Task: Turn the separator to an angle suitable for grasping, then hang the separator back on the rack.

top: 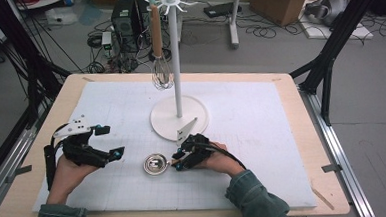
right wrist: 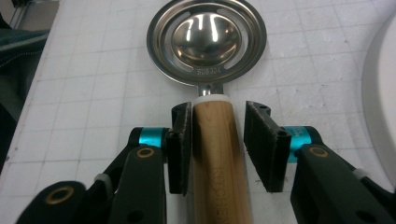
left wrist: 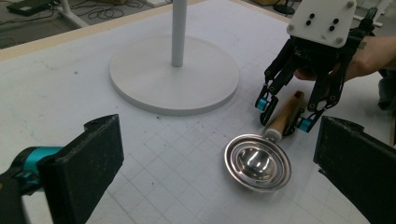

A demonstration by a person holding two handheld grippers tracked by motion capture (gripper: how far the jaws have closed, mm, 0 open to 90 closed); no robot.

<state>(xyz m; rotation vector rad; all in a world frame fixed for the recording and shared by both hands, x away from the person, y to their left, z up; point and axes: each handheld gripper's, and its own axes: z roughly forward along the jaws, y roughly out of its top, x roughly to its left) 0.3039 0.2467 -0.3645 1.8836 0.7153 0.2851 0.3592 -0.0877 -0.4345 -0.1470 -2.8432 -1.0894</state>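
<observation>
A steel skimmer spoon (top: 155,164) with a slotted round bowl (right wrist: 207,39) and a wooden handle (right wrist: 217,154) lies flat on the white grid mat (top: 243,151). My right gripper (top: 177,162) straddles the handle just behind the bowl. In the right gripper view its left pad sits against the wood while a small gap shows at the right pad, so the right gripper (right wrist: 218,112) is open. The left gripper view shows the spoon (left wrist: 258,162) with the right gripper (left wrist: 284,114) over its handle. My left gripper (top: 106,141) rests to the left, open wide with nothing between its pads (left wrist: 88,163).
A white utensil stand (top: 179,116) with a round base rises behind the spoon. A wire whisk (top: 161,72) with a wooden handle hangs from its top hooks. Its base also appears as the disc (left wrist: 173,74) and the rim (right wrist: 387,93). Cables, computer towers and a box lie beyond the table.
</observation>
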